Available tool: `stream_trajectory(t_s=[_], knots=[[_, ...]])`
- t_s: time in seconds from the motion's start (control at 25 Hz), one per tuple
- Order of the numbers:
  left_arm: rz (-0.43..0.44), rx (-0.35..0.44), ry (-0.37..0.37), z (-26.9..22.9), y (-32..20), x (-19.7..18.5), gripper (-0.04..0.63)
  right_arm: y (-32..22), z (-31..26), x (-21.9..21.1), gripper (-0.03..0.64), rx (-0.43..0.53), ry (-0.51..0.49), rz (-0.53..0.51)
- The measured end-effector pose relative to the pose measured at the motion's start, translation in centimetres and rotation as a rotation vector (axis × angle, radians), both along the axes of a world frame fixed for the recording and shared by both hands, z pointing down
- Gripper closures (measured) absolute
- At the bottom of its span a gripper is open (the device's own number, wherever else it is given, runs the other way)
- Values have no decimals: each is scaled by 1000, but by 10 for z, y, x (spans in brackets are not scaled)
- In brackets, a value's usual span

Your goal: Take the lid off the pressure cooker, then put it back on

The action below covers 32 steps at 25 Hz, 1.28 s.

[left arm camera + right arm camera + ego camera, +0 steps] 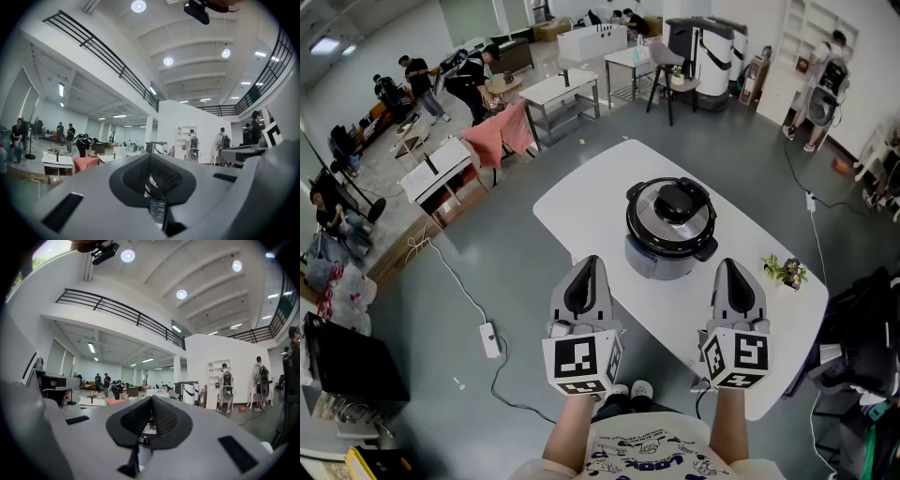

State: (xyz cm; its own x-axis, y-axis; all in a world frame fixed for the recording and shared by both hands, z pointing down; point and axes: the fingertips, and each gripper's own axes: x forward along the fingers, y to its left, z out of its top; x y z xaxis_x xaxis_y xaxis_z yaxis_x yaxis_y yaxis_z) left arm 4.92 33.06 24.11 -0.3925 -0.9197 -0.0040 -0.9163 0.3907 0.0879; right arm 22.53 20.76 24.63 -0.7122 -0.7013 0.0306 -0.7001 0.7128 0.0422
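I hold my left gripper (587,272) and my right gripper (734,272) level at the near edge of the white worktop (581,202), each with its jaws clenched together on nothing. The pressure cooker (661,255) stands on the worktop just beyond and between them, apart from both, its lid (667,214) seated on top. A small potted plant (786,272) sits right of the right gripper.

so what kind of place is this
Likely a large open lab or workshop hall, not a kitchen: scattered work tables, a mezzanine railing overhead, and the pressure cooker sitting on a white table.
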Motion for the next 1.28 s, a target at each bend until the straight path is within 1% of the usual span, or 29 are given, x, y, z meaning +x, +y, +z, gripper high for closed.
stream_trajectory(t_s=[0.28,0.56,0.72,0.76,0.84,0.88,0.92,1.04,1.24,1.28], knots=[[0,0,-4,-3,-2,-4,580,-3,-2,-4,606,2,9,0],[-25,-2,0,2,-10,-6,580,-13,3,-2,601,-18,-26,-22],[-52,-2,9,9,-15,-7,578,-19,8,-4,530,-18,-21,-62],[-59,2,13,11,-15,-7,559,-20,10,-5,513,-18,-20,-70],[-76,10,20,14,-16,-9,472,-22,14,-6,460,-20,-13,-88],[-85,10,23,15,-16,-10,442,-23,16,-7,427,-21,-7,-98],[-92,7,24,16,-17,-10,424,-25,17,-8,410,-23,0,-107],[-103,-6,25,18,-23,-12,408,-31,20,-13,377,-34,13,-131],[-107,-12,24,14,-33,-17,407,-38,18,-25,324,-48,25,-167],[-107,-12,25,14,-35,-20,407,-40,18,-28,322,-49,24,-170]])
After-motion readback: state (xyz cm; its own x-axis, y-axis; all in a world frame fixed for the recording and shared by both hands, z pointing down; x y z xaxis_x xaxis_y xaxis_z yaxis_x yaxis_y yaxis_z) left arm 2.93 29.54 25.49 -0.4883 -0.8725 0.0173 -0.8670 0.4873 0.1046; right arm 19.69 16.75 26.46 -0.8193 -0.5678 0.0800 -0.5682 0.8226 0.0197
